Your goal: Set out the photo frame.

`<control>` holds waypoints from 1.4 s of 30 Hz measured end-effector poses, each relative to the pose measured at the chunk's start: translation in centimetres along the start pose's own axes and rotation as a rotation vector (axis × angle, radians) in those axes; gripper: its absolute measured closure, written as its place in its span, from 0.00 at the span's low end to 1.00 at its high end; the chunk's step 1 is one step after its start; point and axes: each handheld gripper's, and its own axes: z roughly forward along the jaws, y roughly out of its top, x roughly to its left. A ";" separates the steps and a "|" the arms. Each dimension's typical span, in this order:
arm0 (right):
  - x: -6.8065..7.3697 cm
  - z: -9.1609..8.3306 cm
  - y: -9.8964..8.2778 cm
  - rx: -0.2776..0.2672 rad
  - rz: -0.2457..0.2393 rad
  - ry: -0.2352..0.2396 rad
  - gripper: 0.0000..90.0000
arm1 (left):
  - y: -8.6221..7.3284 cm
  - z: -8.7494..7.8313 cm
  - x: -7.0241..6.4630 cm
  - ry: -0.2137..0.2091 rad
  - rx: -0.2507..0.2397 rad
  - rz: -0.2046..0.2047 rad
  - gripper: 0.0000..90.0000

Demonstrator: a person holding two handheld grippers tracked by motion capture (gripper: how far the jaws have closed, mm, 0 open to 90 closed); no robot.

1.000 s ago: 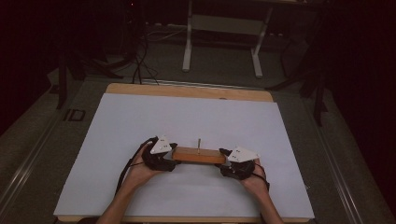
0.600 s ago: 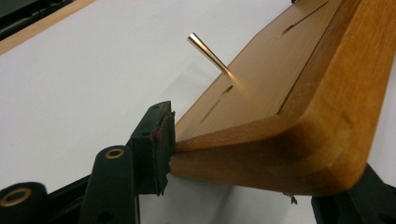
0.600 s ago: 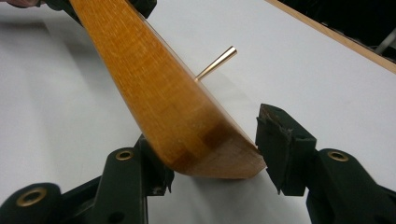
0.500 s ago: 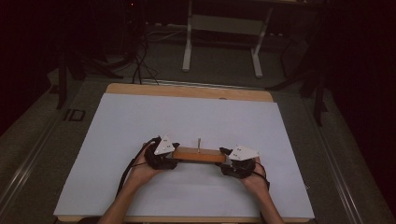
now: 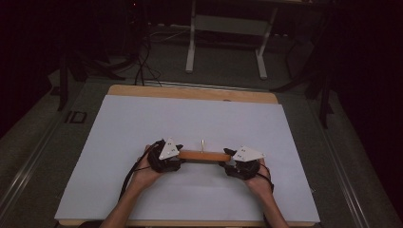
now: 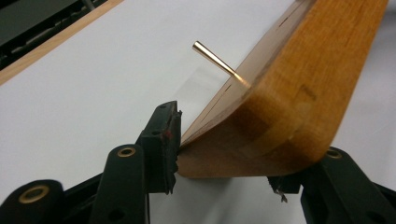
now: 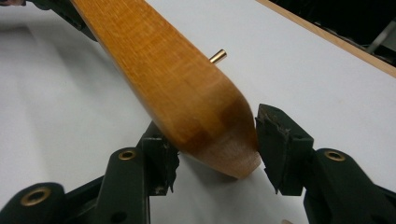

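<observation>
So the wooden bar (image 5: 203, 156) with a little brass pin (image 5: 203, 144) sticking out sits near the front of the white bench (image 5: 190, 118), held at both ends. Left tongs (image 5: 177, 159) are clamped on its left end, right tongs (image 5: 227, 160) are pinching the other end, both jaws touching wood.

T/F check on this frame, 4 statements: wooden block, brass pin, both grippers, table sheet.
1. The left gripper and right gripper each hold one end of the oblong orange-brown wooden block. True.
2. A thin brass pin sticks out of the block. True.
3. The block lies on a green cloth. False: the table is covered by a white sheet.
4. The block stands upright on end. False: it lies lengthwise between the grippers.
</observation>
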 end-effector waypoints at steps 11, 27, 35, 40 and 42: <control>-0.4 -0.4 0.1 -0.016 0.024 0.005 0.59 | 0.3 -0.3 -0.2 -0.008 0.000 0.026 0.65; -0.7 -0.6 0.2 -0.010 0.051 0.046 0.60 | 0.4 -0.8 0.0 -0.051 -0.004 0.002 0.66; -0.7 -0.9 0.4 -0.025 0.066 0.058 0.60 | 0.4 -1.1 0.3 -0.072 -0.018 -0.023 0.66; -0.8 -0.9 0.5 -0.029 0.070 0.064 0.60 | 0.4 -1.2 0.5 -0.082 -0.022 -0.035 0.66; -0.7 -0.9 0.6 -0.031 0.072 0.063 0.60 | 0.4 -1.3 0.5 -0.083 -0.022 -0.039 0.66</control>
